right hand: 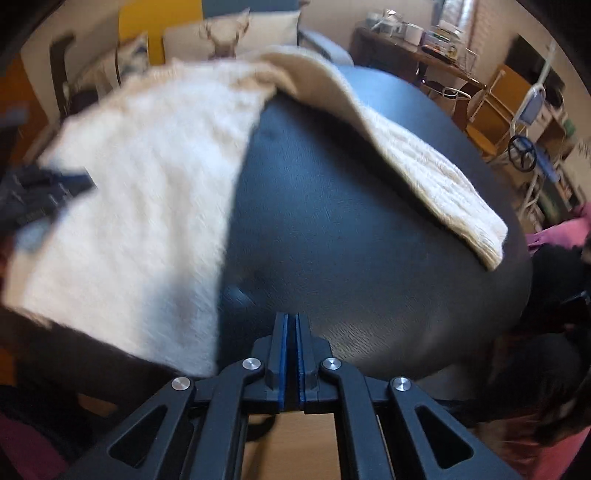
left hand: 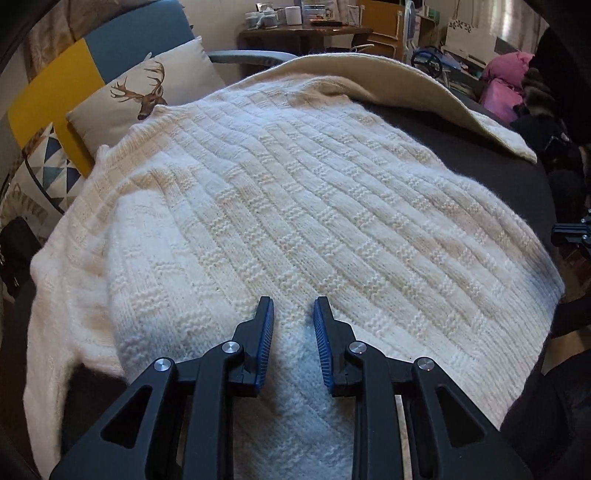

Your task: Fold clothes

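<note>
My left gripper points down over the cream knit sweater, its blue-padded jaws standing apart with a strip of knit showing in the gap; the pads do not press on the fabric. The sweater lies spread across the dark round table, covering most of its left side. One sleeve runs out diagonally over the bare right half of the tabletop, and its cuff end rests close to the table's far right edge. My right gripper hangs over the bare dark surface just beside the sweater's right edge, jaws brought together with nothing between them. The right wrist view is smeared by motion, so I cannot tell exactly how near those fingertips stand to the tabletop. In that view my left gripper appears as a dark blur at the left, over the knit. Behind the table sits a sofa with a deer-print cushion and a triangle-pattern cushion. A wooden side table carrying mugs stands farther back. Pink fabric lies heaped to the right. No object lies on the sleeve or on the body of the sweater.
</note>
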